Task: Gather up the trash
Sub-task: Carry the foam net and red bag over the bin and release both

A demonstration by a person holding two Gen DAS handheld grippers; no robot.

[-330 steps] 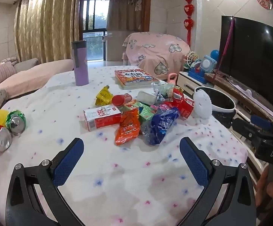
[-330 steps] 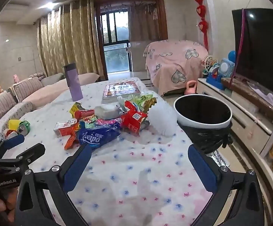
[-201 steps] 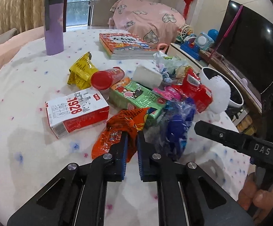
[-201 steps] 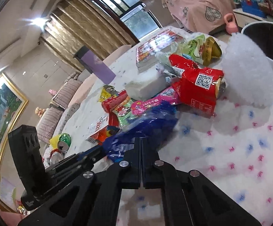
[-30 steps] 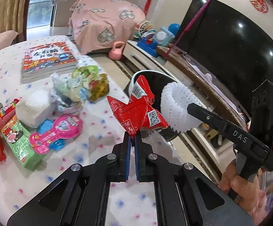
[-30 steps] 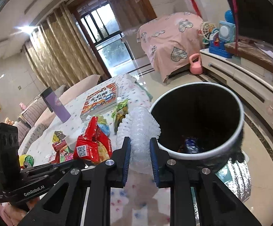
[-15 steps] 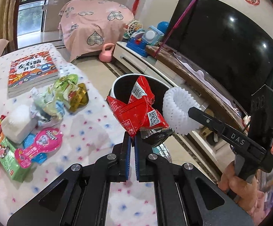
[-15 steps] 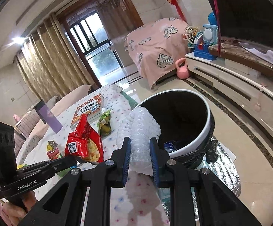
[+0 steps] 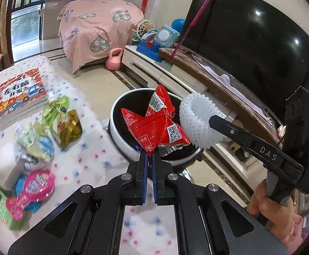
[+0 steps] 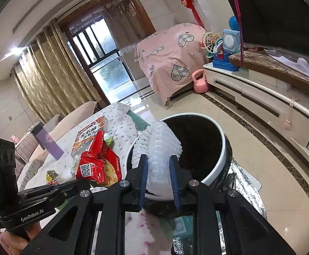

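Both grippers have carried their loads from the worktop (image 9: 95, 161) to above the black waste bin (image 9: 120, 140): left gripper (image 9: 149, 159) jaws pinch a red snack packet (image 9: 154, 125), right gripper (image 10: 158, 167) jaws squeeze white foam fruit netting (image 10: 158, 146); best centred over the opening before release

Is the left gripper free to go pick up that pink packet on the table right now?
Probably not yet. The left gripper is shut on the red bag over the bin. The pink packet lies uncovered on the table, so once the bag drops, the way looks free.
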